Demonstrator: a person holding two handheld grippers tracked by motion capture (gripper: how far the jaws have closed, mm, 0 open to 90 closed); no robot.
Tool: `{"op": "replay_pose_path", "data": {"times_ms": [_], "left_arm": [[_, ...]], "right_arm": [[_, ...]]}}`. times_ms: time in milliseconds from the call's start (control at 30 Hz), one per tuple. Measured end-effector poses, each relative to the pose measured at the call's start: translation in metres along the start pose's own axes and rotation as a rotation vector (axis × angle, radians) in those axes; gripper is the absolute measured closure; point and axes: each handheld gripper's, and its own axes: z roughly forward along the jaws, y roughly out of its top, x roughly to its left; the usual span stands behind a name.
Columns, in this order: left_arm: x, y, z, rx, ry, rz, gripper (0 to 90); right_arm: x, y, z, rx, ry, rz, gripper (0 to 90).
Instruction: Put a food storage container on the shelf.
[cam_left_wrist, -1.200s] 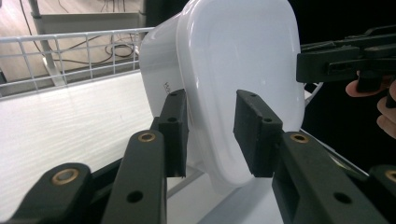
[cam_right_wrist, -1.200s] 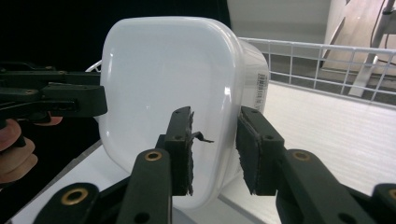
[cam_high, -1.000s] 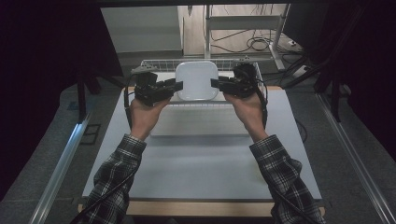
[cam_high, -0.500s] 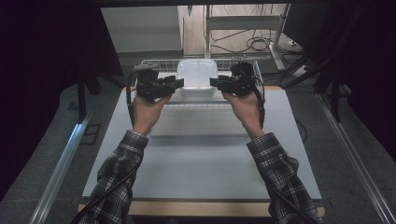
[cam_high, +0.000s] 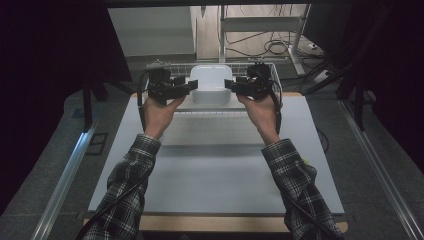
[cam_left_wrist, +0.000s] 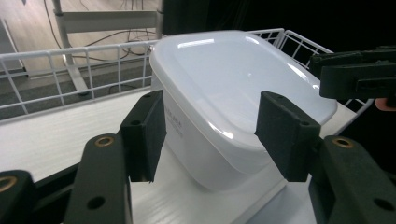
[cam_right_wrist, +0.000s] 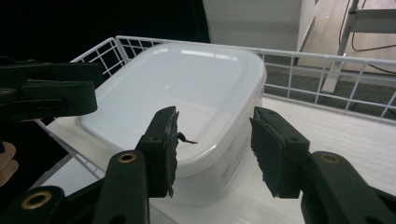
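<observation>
At the tabletop's far edge, I have my left gripper (cam_high: 186, 88) released, jaws just spread off the lidded white plastic container (cam_high: 211, 82) now resting inside the white wire basket (cam_high: 272, 75). The container sits squarely between both claws (neither nearer). My right gripper (cam_high: 231, 86), likewise released, flanks its opposite end.

A white container (cam_left_wrist: 233, 93) of glossy, smooth plastic is seen between the matt black pads (cam_left_wrist: 144, 133) of the left hand-held gripper (cam_left_wrist: 212, 135). Behind it, white-coated metal wire forms the basket (cam_left_wrist: 70, 60). Beneath, the surface (cam_high: 215, 175) looks matt and smooth.
</observation>
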Motion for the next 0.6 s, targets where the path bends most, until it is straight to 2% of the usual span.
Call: {"op": "replay_pose_path", "data": {"times_ms": [67,133,300,333,367,433,500,600], "left_arm": [[0.001,0.001,0.000,0.001,0.002,0.016,38.4],[0.000,0.001,0.000,-0.010,-0.006,0.010,37.6],[-0.002,0.001,-0.006,-0.024,-0.034,0.028,30.8],[-0.003,0.000,-0.008,-0.021,-0.059,0.026,29.5],[-0.004,-0.001,-0.010,-0.015,-0.066,0.032,28.7],[-0.005,-0.002,-0.011,-0.012,-0.070,0.039,26.7],[-0.008,-0.007,-0.014,-0.001,-0.080,0.063,24.7],[-0.010,-0.010,-0.017,0.005,-0.087,0.069,20.8]], "right_arm": [[0.000,0.001,0.001,0.000,-0.006,-0.005,49.3],[0.000,0.001,0.001,0.000,-0.007,-0.007,48.8],[-0.001,0.000,-0.006,-0.028,0.018,-0.022,45.4],[-0.001,-0.002,-0.010,-0.030,0.033,-0.026,43.4],[-0.001,-0.003,-0.011,-0.030,0.041,-0.026,42.6],[0.000,-0.004,-0.013,-0.030,0.050,-0.030,41.4],[0.002,-0.009,-0.017,-0.020,0.066,-0.048,38.0],[0.003,-0.013,-0.019,-0.021,0.072,-0.063,35.9]]}}
